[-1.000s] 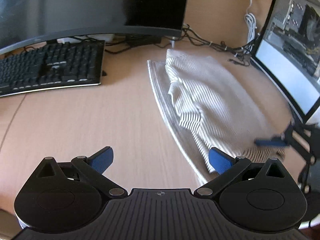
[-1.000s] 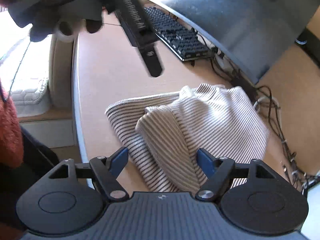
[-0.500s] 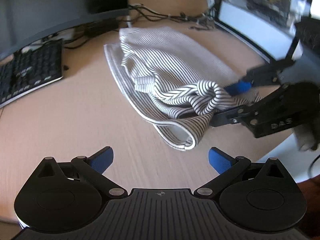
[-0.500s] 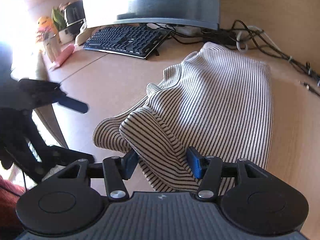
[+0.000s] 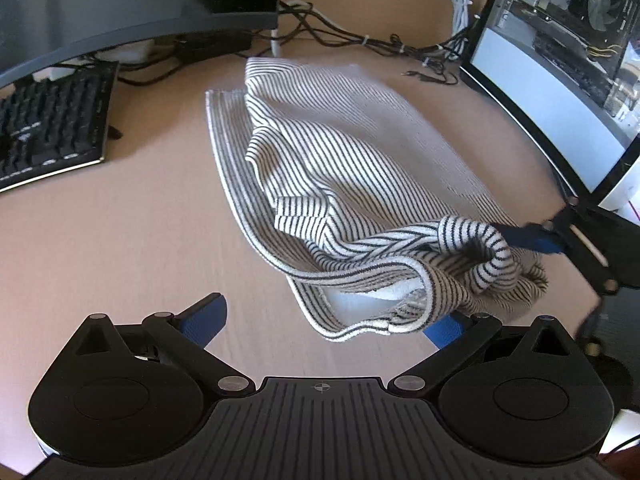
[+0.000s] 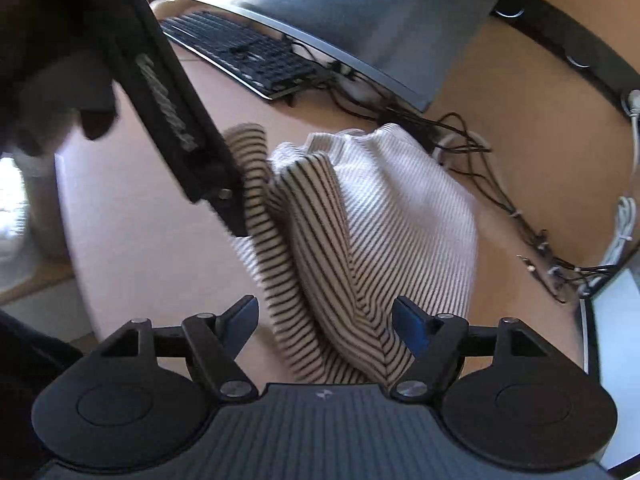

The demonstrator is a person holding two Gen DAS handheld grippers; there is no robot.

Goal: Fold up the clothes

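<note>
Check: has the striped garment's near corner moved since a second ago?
Yes. The striped garment's near corner is now lifted and bunched toward the right tongs, off the desk.

right gripper: seen from the left wrist view, only one blue finger and a black linkage show at the right edge; the rest is cut off.
left gripper: in the right wrist view, its fingertips are hidden behind its own black body, blurred.
striped garment: near end hidden under the right gripper's body; stripes smeared at the left fold.
keyboard: cut off by the left edge.
monitor: top cropped.
</note>
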